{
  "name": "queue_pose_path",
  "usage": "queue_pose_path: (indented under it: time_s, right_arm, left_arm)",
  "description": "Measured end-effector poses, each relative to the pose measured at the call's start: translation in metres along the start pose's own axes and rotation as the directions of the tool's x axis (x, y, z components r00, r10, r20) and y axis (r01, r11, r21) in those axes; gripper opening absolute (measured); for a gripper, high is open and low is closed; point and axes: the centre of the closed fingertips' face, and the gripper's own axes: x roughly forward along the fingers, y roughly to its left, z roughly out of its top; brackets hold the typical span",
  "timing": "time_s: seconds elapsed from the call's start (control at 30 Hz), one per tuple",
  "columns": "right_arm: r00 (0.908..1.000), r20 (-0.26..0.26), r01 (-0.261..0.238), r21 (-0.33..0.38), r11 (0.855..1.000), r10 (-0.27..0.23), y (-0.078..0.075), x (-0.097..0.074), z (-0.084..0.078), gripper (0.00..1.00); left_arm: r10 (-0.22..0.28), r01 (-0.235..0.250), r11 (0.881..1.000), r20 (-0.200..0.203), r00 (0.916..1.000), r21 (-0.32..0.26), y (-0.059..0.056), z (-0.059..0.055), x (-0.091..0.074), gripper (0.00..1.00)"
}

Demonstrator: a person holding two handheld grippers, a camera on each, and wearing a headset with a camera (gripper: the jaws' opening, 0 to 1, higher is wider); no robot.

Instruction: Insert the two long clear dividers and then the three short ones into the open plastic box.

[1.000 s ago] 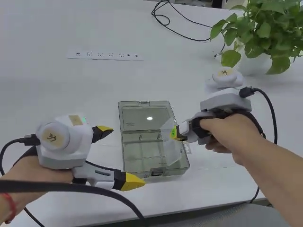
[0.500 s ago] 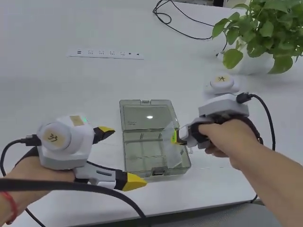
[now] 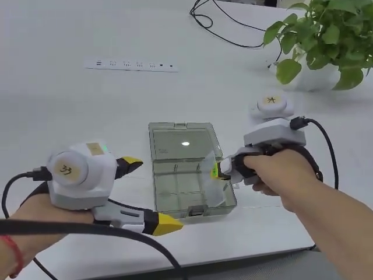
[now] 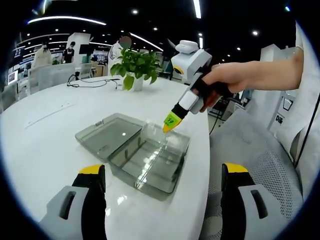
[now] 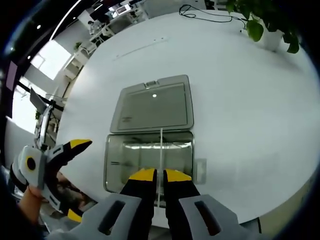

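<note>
Head view: your right gripper (image 3: pixel 217 170) clamps a clear divider (image 3: pixel 213 189) at the open box's (image 3: pixel 169 186) 3 o'clock side.

Left gripper view: your left gripper (image 4: pixel 163 169) gapes, box at 12 o'clock.

Right gripper view: the divider runs edge-on across the box.

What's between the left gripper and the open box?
Only bare white table separates the open left gripper from the box, as seen in that gripper's own view.
</note>
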Motion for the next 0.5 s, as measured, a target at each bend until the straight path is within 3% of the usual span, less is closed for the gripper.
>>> queue_pose_path:
  time_s: [0.5]
  right_arm:
    - [1.0,-0.008,0.0,-0.023,1.0,0.0,0.0025,0.0029,-0.0002,0.07]
  left_arm:
    - [0.002,-0.002,1.0,-0.005,1.0,-0.009,0.0007,-0.0037,-0.0008,0.98]
